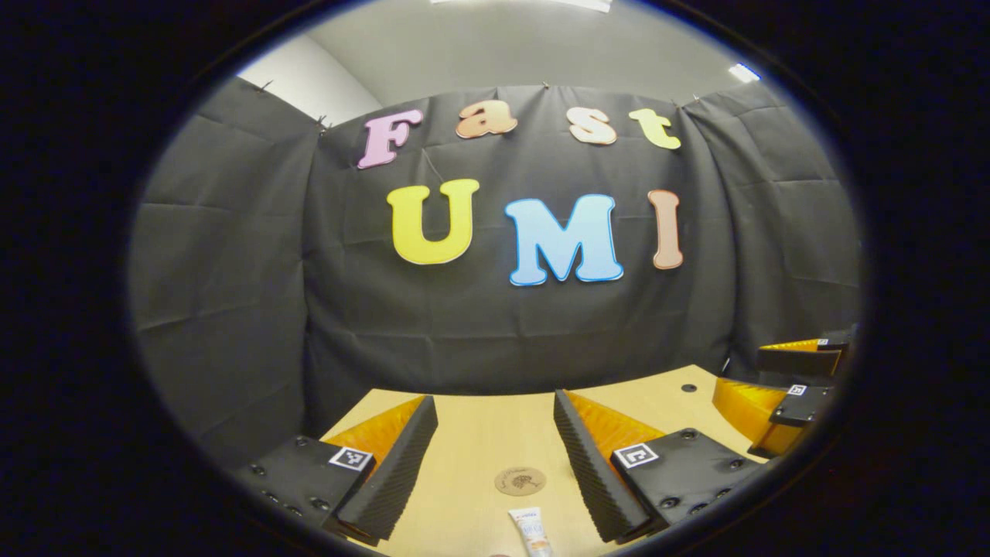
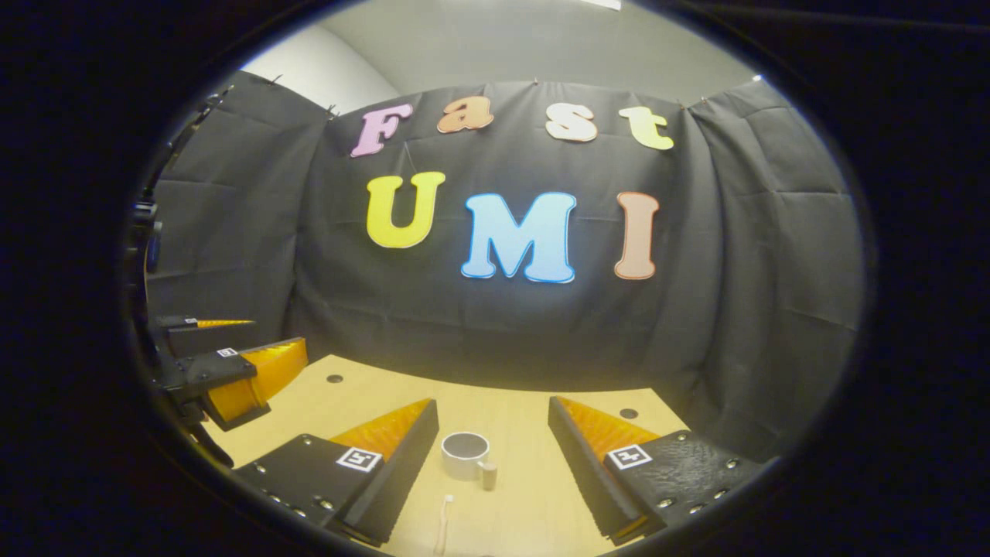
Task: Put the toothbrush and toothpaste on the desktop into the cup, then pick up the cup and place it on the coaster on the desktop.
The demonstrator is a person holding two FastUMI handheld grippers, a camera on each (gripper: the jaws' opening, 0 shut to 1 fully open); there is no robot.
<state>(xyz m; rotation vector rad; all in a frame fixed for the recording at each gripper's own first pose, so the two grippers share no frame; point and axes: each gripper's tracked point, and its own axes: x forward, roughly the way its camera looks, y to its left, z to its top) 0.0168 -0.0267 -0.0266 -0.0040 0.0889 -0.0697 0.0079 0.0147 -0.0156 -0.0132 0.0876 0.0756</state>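
Observation:
In the left gripper view a round brown coaster (image 1: 520, 480) lies on the wooden desktop (image 1: 479, 433), and a white toothpaste tube (image 1: 531, 531) lies just nearer than it. My left gripper (image 1: 495, 406) hangs open above them, holding nothing. In the right gripper view a white cup (image 2: 465, 454) with a handle stands upright on the desktop (image 2: 510, 418), and a white toothbrush (image 2: 444, 523) lies nearer than it. My right gripper (image 2: 493, 408) is open above both, fingers empty. The left gripper (image 2: 240, 352) appears at that view's left edge, the right gripper (image 1: 781, 371) at the other view's right edge.
The black cloth wall stands close behind the desktop's far edge. Small dark holes (image 2: 335, 378) (image 2: 628, 413) mark the desktop near its back corners, and another hole (image 1: 688, 387) shows in the left gripper view.

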